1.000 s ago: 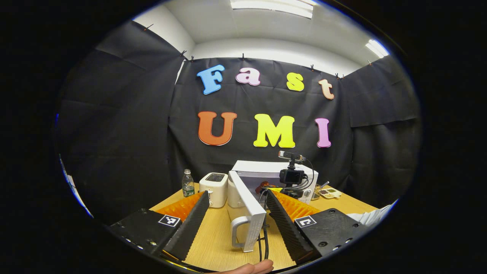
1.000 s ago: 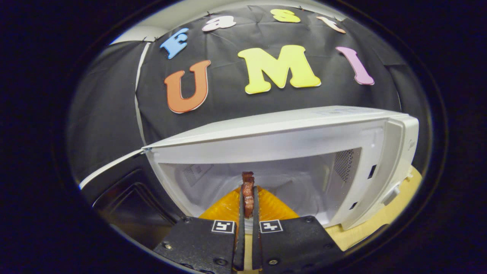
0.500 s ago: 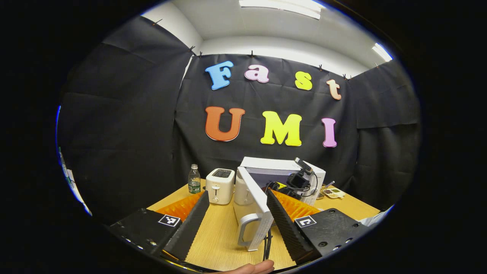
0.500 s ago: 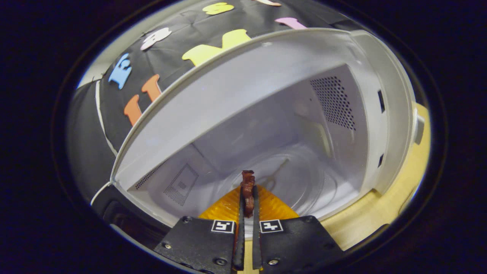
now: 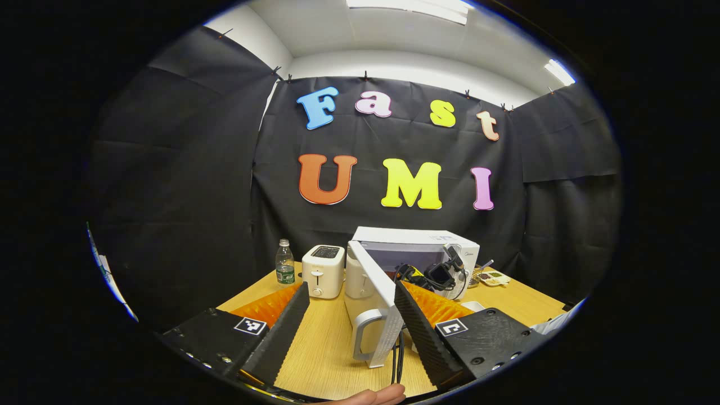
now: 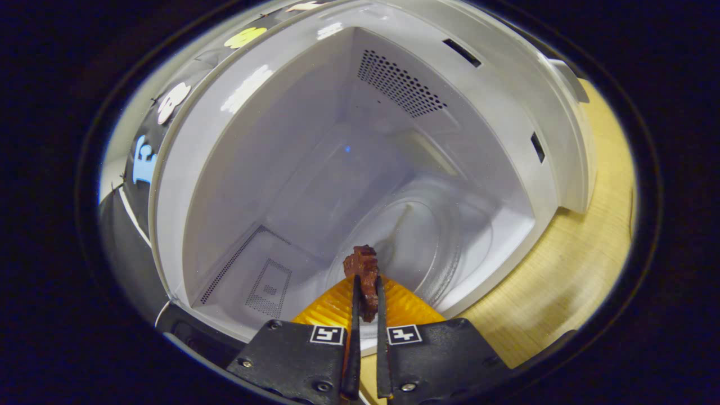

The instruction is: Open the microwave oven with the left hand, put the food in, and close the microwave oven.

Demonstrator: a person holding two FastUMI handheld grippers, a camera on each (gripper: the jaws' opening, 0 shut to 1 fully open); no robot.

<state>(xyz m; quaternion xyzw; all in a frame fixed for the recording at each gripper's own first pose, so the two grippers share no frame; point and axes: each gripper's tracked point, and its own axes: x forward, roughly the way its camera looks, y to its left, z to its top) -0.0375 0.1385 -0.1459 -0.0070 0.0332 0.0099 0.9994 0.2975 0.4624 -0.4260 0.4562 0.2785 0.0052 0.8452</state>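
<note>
In the left gripper view, your left gripper (image 5: 349,315) hung over the near edge of the table (image 5: 318,351) with its jaws spread wide and nothing between them. The microwave (image 5: 419,247) stood toward the far edge, its door (image 5: 371,301) swung out toward you, and the door's handle (image 5: 363,332) sat between your 2 fingers without touching either. A toaster (image 5: 322,271) and a water bottle (image 5: 284,263) stood near the table's far left corner. Your right gripper (image 5: 444,274) showed at the microwave's mouth. A fingertip (image 5: 371,396) of yours showed at the bottom.

In the right gripper view, your right gripper (image 6: 365,292) was clenched on the piece of food (image 6: 364,270), a dark reddish-brown chunk sticking out past the tips. It was held at the microwave's (image 6: 214,152) opening, above the front of the turntable (image 6: 416,236); whether it touched the glass I cannot tell.
</note>
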